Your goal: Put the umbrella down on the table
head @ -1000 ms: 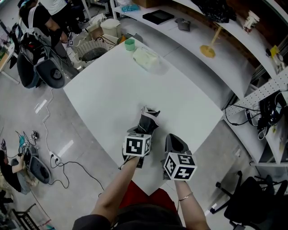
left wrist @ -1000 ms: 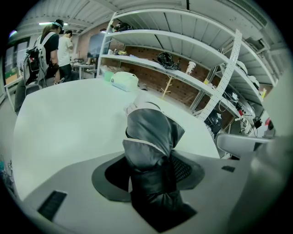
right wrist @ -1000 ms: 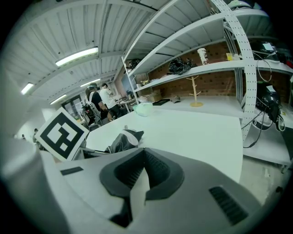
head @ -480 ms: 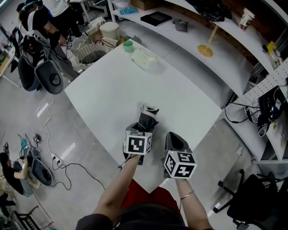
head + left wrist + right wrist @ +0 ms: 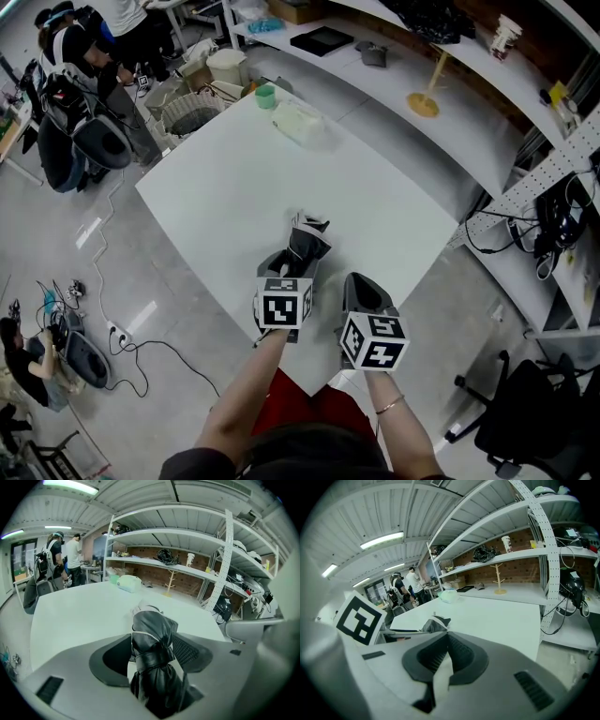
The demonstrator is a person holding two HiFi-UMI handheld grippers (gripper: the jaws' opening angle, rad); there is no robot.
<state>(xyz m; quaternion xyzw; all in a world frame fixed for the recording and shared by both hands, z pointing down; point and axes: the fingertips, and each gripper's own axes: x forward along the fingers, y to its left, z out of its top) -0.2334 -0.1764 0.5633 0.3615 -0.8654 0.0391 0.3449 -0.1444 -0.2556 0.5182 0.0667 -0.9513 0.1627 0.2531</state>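
You are wrapping up release: left gripper (image 5: 292,272) jaws, just been opening, are standing wide around umbrella (image 5: 302,251), which is lying on table (image 5: 375,187). Right gripper (image 5: 361,286) is sitting pinched together, empty. Next move is calling for backing left gripper straight off without dragging fabric.

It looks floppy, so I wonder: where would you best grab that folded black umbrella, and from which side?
Probably at the strap that cinches the umbrella: the bundle is tightest and firmest there. It lies flat on the table, pointing away from the near edge, so come from that end, straddling its width.
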